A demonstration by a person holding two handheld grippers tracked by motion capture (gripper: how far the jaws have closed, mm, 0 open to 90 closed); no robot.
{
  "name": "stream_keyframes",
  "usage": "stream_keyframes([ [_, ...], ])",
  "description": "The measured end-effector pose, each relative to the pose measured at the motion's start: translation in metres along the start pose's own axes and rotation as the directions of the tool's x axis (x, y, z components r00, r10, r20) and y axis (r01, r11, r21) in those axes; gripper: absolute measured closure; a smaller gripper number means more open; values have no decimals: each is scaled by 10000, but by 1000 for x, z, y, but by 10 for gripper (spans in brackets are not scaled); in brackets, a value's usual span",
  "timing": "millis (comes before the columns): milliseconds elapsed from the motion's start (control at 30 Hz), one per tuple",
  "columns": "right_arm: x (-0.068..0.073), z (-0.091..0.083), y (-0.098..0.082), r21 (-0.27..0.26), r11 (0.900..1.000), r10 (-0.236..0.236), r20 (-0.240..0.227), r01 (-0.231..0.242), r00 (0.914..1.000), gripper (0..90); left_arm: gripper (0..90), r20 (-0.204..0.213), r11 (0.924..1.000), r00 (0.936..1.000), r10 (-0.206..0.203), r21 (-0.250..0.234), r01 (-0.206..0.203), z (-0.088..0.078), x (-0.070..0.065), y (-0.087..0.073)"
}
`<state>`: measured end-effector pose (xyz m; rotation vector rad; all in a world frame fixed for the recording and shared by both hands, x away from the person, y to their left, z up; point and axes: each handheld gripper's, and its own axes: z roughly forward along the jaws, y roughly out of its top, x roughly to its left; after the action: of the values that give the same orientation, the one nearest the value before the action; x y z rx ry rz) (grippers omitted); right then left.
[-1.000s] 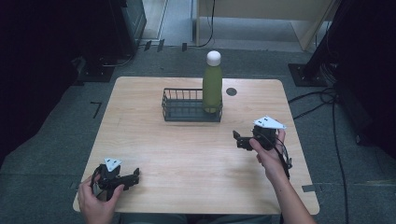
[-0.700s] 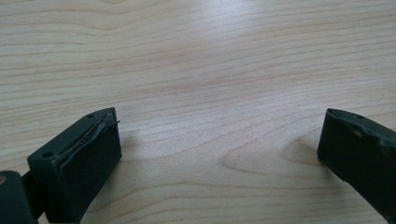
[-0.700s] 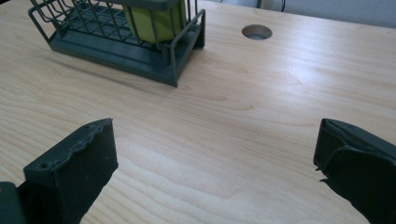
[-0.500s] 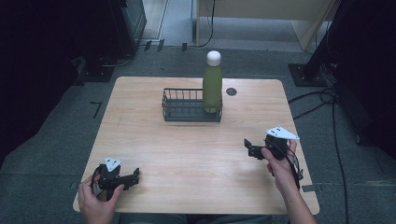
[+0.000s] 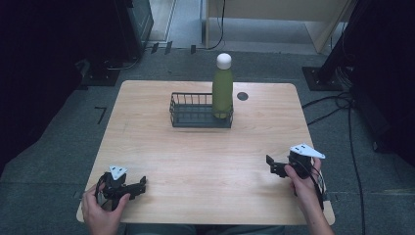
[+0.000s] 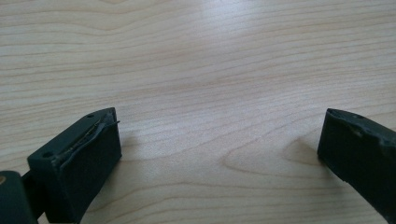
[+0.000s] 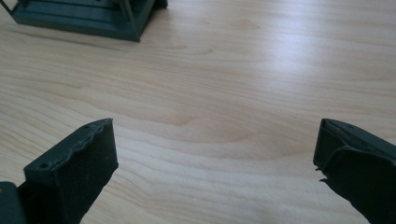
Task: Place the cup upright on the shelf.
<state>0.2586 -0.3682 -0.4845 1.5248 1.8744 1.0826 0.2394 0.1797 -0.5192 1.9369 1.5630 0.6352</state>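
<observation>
A green bottle (image 5: 222,92) with a white cap stands upright in the right end of a dark wire basket (image 5: 192,115) at the table's far middle. My left gripper (image 5: 140,184) rests near the front left corner, open, with bare wood between its jaws (image 6: 219,149). My right gripper (image 5: 270,165) is held low at the front right, open and empty (image 7: 215,158). In the right gripper view a corner of the basket (image 7: 88,16) sits at the top left, well ahead of the jaws.
The light wooden table (image 5: 205,161) has a small dark round hole (image 5: 242,96) right of the basket. Black equipment and cables (image 5: 342,103) lie on the grey floor around the table.
My right gripper has drawn back from near the basket toward the front right of the table. The left gripper has stayed put.
</observation>
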Motion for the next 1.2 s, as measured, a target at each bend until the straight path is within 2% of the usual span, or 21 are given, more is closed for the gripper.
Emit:
stream_keyframes([
  [533,-27,-11,-32,445,9982,384,621,-412,9973,0,0,-2,10000,10000,1,0,-1,0,0,0],
  [1067,-51,-27,-60,871,9923,768,1261,-882,9890,0,0,-6,10000,10000,-5,-8,5,0,0,0],
  [1200,-54,-29,-64,1127,9912,525,1430,-689,9883,0,0,-2,10000,10000,-5,-7,5,0,0,0],
])
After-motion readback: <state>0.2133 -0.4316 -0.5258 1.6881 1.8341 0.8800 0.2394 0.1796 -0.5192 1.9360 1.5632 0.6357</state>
